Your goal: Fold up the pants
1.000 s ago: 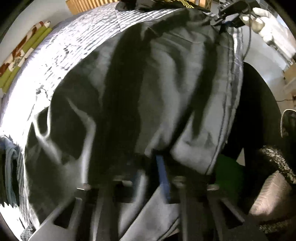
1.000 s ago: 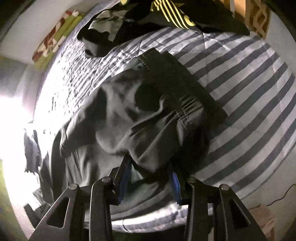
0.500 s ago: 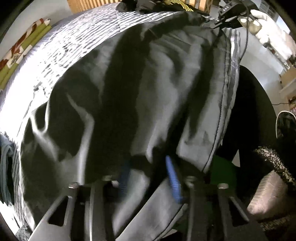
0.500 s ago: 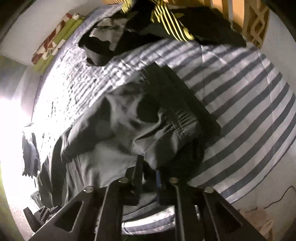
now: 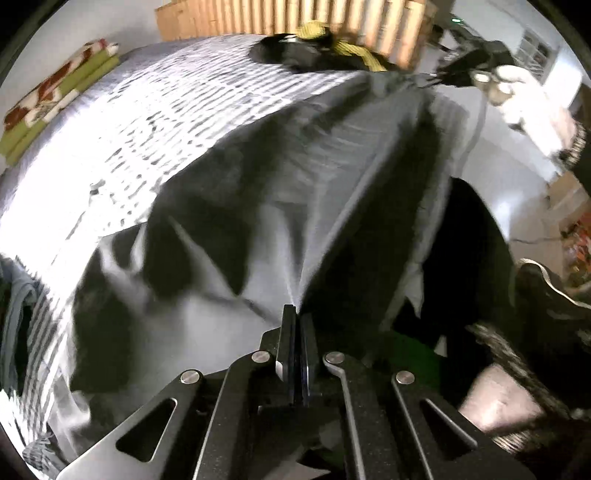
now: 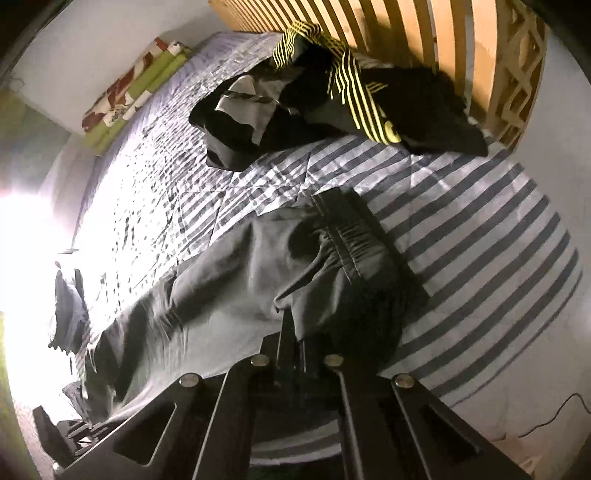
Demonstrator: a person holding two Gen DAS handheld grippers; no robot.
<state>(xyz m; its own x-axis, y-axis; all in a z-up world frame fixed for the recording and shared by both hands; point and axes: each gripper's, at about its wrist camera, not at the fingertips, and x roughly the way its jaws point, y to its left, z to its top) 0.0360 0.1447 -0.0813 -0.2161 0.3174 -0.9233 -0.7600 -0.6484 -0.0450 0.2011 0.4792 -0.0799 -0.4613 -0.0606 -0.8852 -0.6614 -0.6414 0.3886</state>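
Pants [image 6: 258, 291] lie across the striped bed [image 6: 480, 258], long axis running between your 2 claws; left claw [image 5: 296, 321] and right claw [image 6: 295, 332] each pinch an end, waistband nearer the right.

Bed [image 6: 480, 236] covered by a blue-and-white striped sheet, creased. Slatted wooden headboard [image 6: 424, 33] stands against a pale wall [image 6: 85, 48]. Folded green and red-patterned bedding [image 6: 129, 88] lies along the far edge. Strong glare from the left washes out the sheet. Pale floor [image 5: 513, 173] beside the bed.
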